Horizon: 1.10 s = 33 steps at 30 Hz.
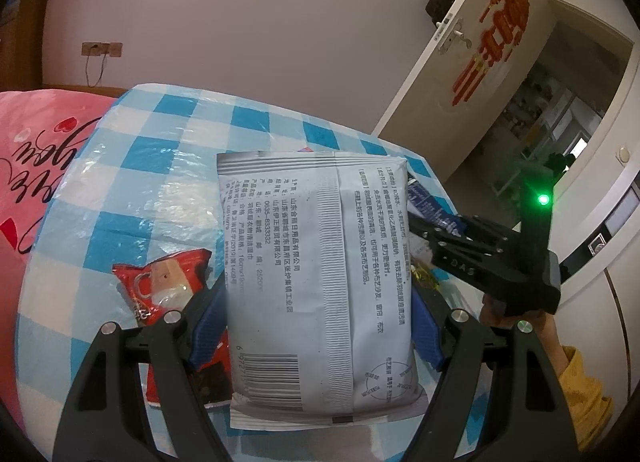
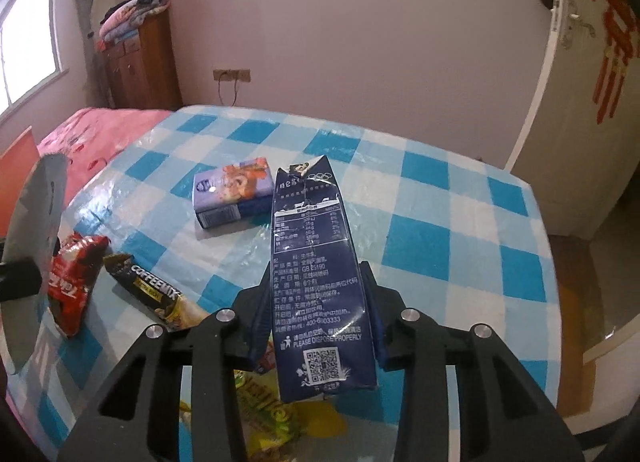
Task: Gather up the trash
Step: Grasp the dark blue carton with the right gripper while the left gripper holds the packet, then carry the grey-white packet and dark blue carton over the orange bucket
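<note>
Left wrist view, item one: my left gripper (image 1: 320, 326) has its blue pads closed against the two sides of a grey-white printed pouch (image 1: 320, 274), held upright with the barcode end nearest the camera. Behind it on the blue-and-white checked table (image 1: 168, 141) lies a red snack wrapper (image 1: 160, 286). At right, my right gripper (image 1: 432, 221) shows side-on with a green light on its body, and a hand in a yellow sleeve (image 1: 580, 390) under it.

Right wrist view, item two: my right gripper (image 2: 320, 314) is clamped on a flattened dark blue milk carton (image 2: 316, 262), lifted clear of the table, torn top pointing away. Jaws stand fairly narrow, pads pressed on the carton's edges.

Loose on the table: a purple snack box (image 2: 230, 195), a COFFEEMIX sachet (image 2: 156, 294), the red wrapper (image 2: 74, 278) and a yellow-green wrapper (image 2: 272, 414) beneath the gripper. The grey pouch (image 2: 38, 246) shows at far left.
</note>
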{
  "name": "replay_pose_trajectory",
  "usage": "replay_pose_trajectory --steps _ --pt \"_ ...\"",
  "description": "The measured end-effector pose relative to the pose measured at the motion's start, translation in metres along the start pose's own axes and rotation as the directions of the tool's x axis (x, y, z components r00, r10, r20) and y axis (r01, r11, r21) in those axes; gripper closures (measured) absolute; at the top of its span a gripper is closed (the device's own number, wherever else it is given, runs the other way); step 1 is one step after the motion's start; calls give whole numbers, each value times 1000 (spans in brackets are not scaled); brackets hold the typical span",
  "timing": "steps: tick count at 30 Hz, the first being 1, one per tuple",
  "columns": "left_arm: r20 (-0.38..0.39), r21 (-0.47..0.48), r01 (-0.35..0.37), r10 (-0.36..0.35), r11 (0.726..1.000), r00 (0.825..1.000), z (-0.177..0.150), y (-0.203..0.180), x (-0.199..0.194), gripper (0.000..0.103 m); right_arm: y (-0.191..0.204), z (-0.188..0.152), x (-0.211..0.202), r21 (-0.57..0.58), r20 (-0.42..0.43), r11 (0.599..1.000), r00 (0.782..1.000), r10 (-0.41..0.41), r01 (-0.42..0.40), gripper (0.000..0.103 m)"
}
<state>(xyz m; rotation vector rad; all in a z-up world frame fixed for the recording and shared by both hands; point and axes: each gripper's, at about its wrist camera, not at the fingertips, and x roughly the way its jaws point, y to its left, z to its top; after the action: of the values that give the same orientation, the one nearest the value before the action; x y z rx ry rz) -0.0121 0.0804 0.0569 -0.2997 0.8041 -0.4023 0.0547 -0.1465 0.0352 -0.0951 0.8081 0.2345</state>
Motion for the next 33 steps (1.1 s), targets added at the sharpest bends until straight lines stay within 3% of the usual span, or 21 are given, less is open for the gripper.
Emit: replay_pose_trajectory --steps 9,18,26,33 --pt "24 18 0 0 1000 1000 -5 -7 -22 25 -2 -2 -47 110 88 994 996 18 -28 63" --pt "56 27 -17 15 999 998 -14 -9 -54 25 7 -25 -77 246 94 956 985 141 -161 63" --pt "80 29 -46 44 999 996 -23 -3 -84 25 29 -45 -98 322 99 903 959 265 -283 63" --pt "125 23 -76 72 997 990 -26 6 -119 25 55 -41 -112 321 104 879 935 338 -353 63"
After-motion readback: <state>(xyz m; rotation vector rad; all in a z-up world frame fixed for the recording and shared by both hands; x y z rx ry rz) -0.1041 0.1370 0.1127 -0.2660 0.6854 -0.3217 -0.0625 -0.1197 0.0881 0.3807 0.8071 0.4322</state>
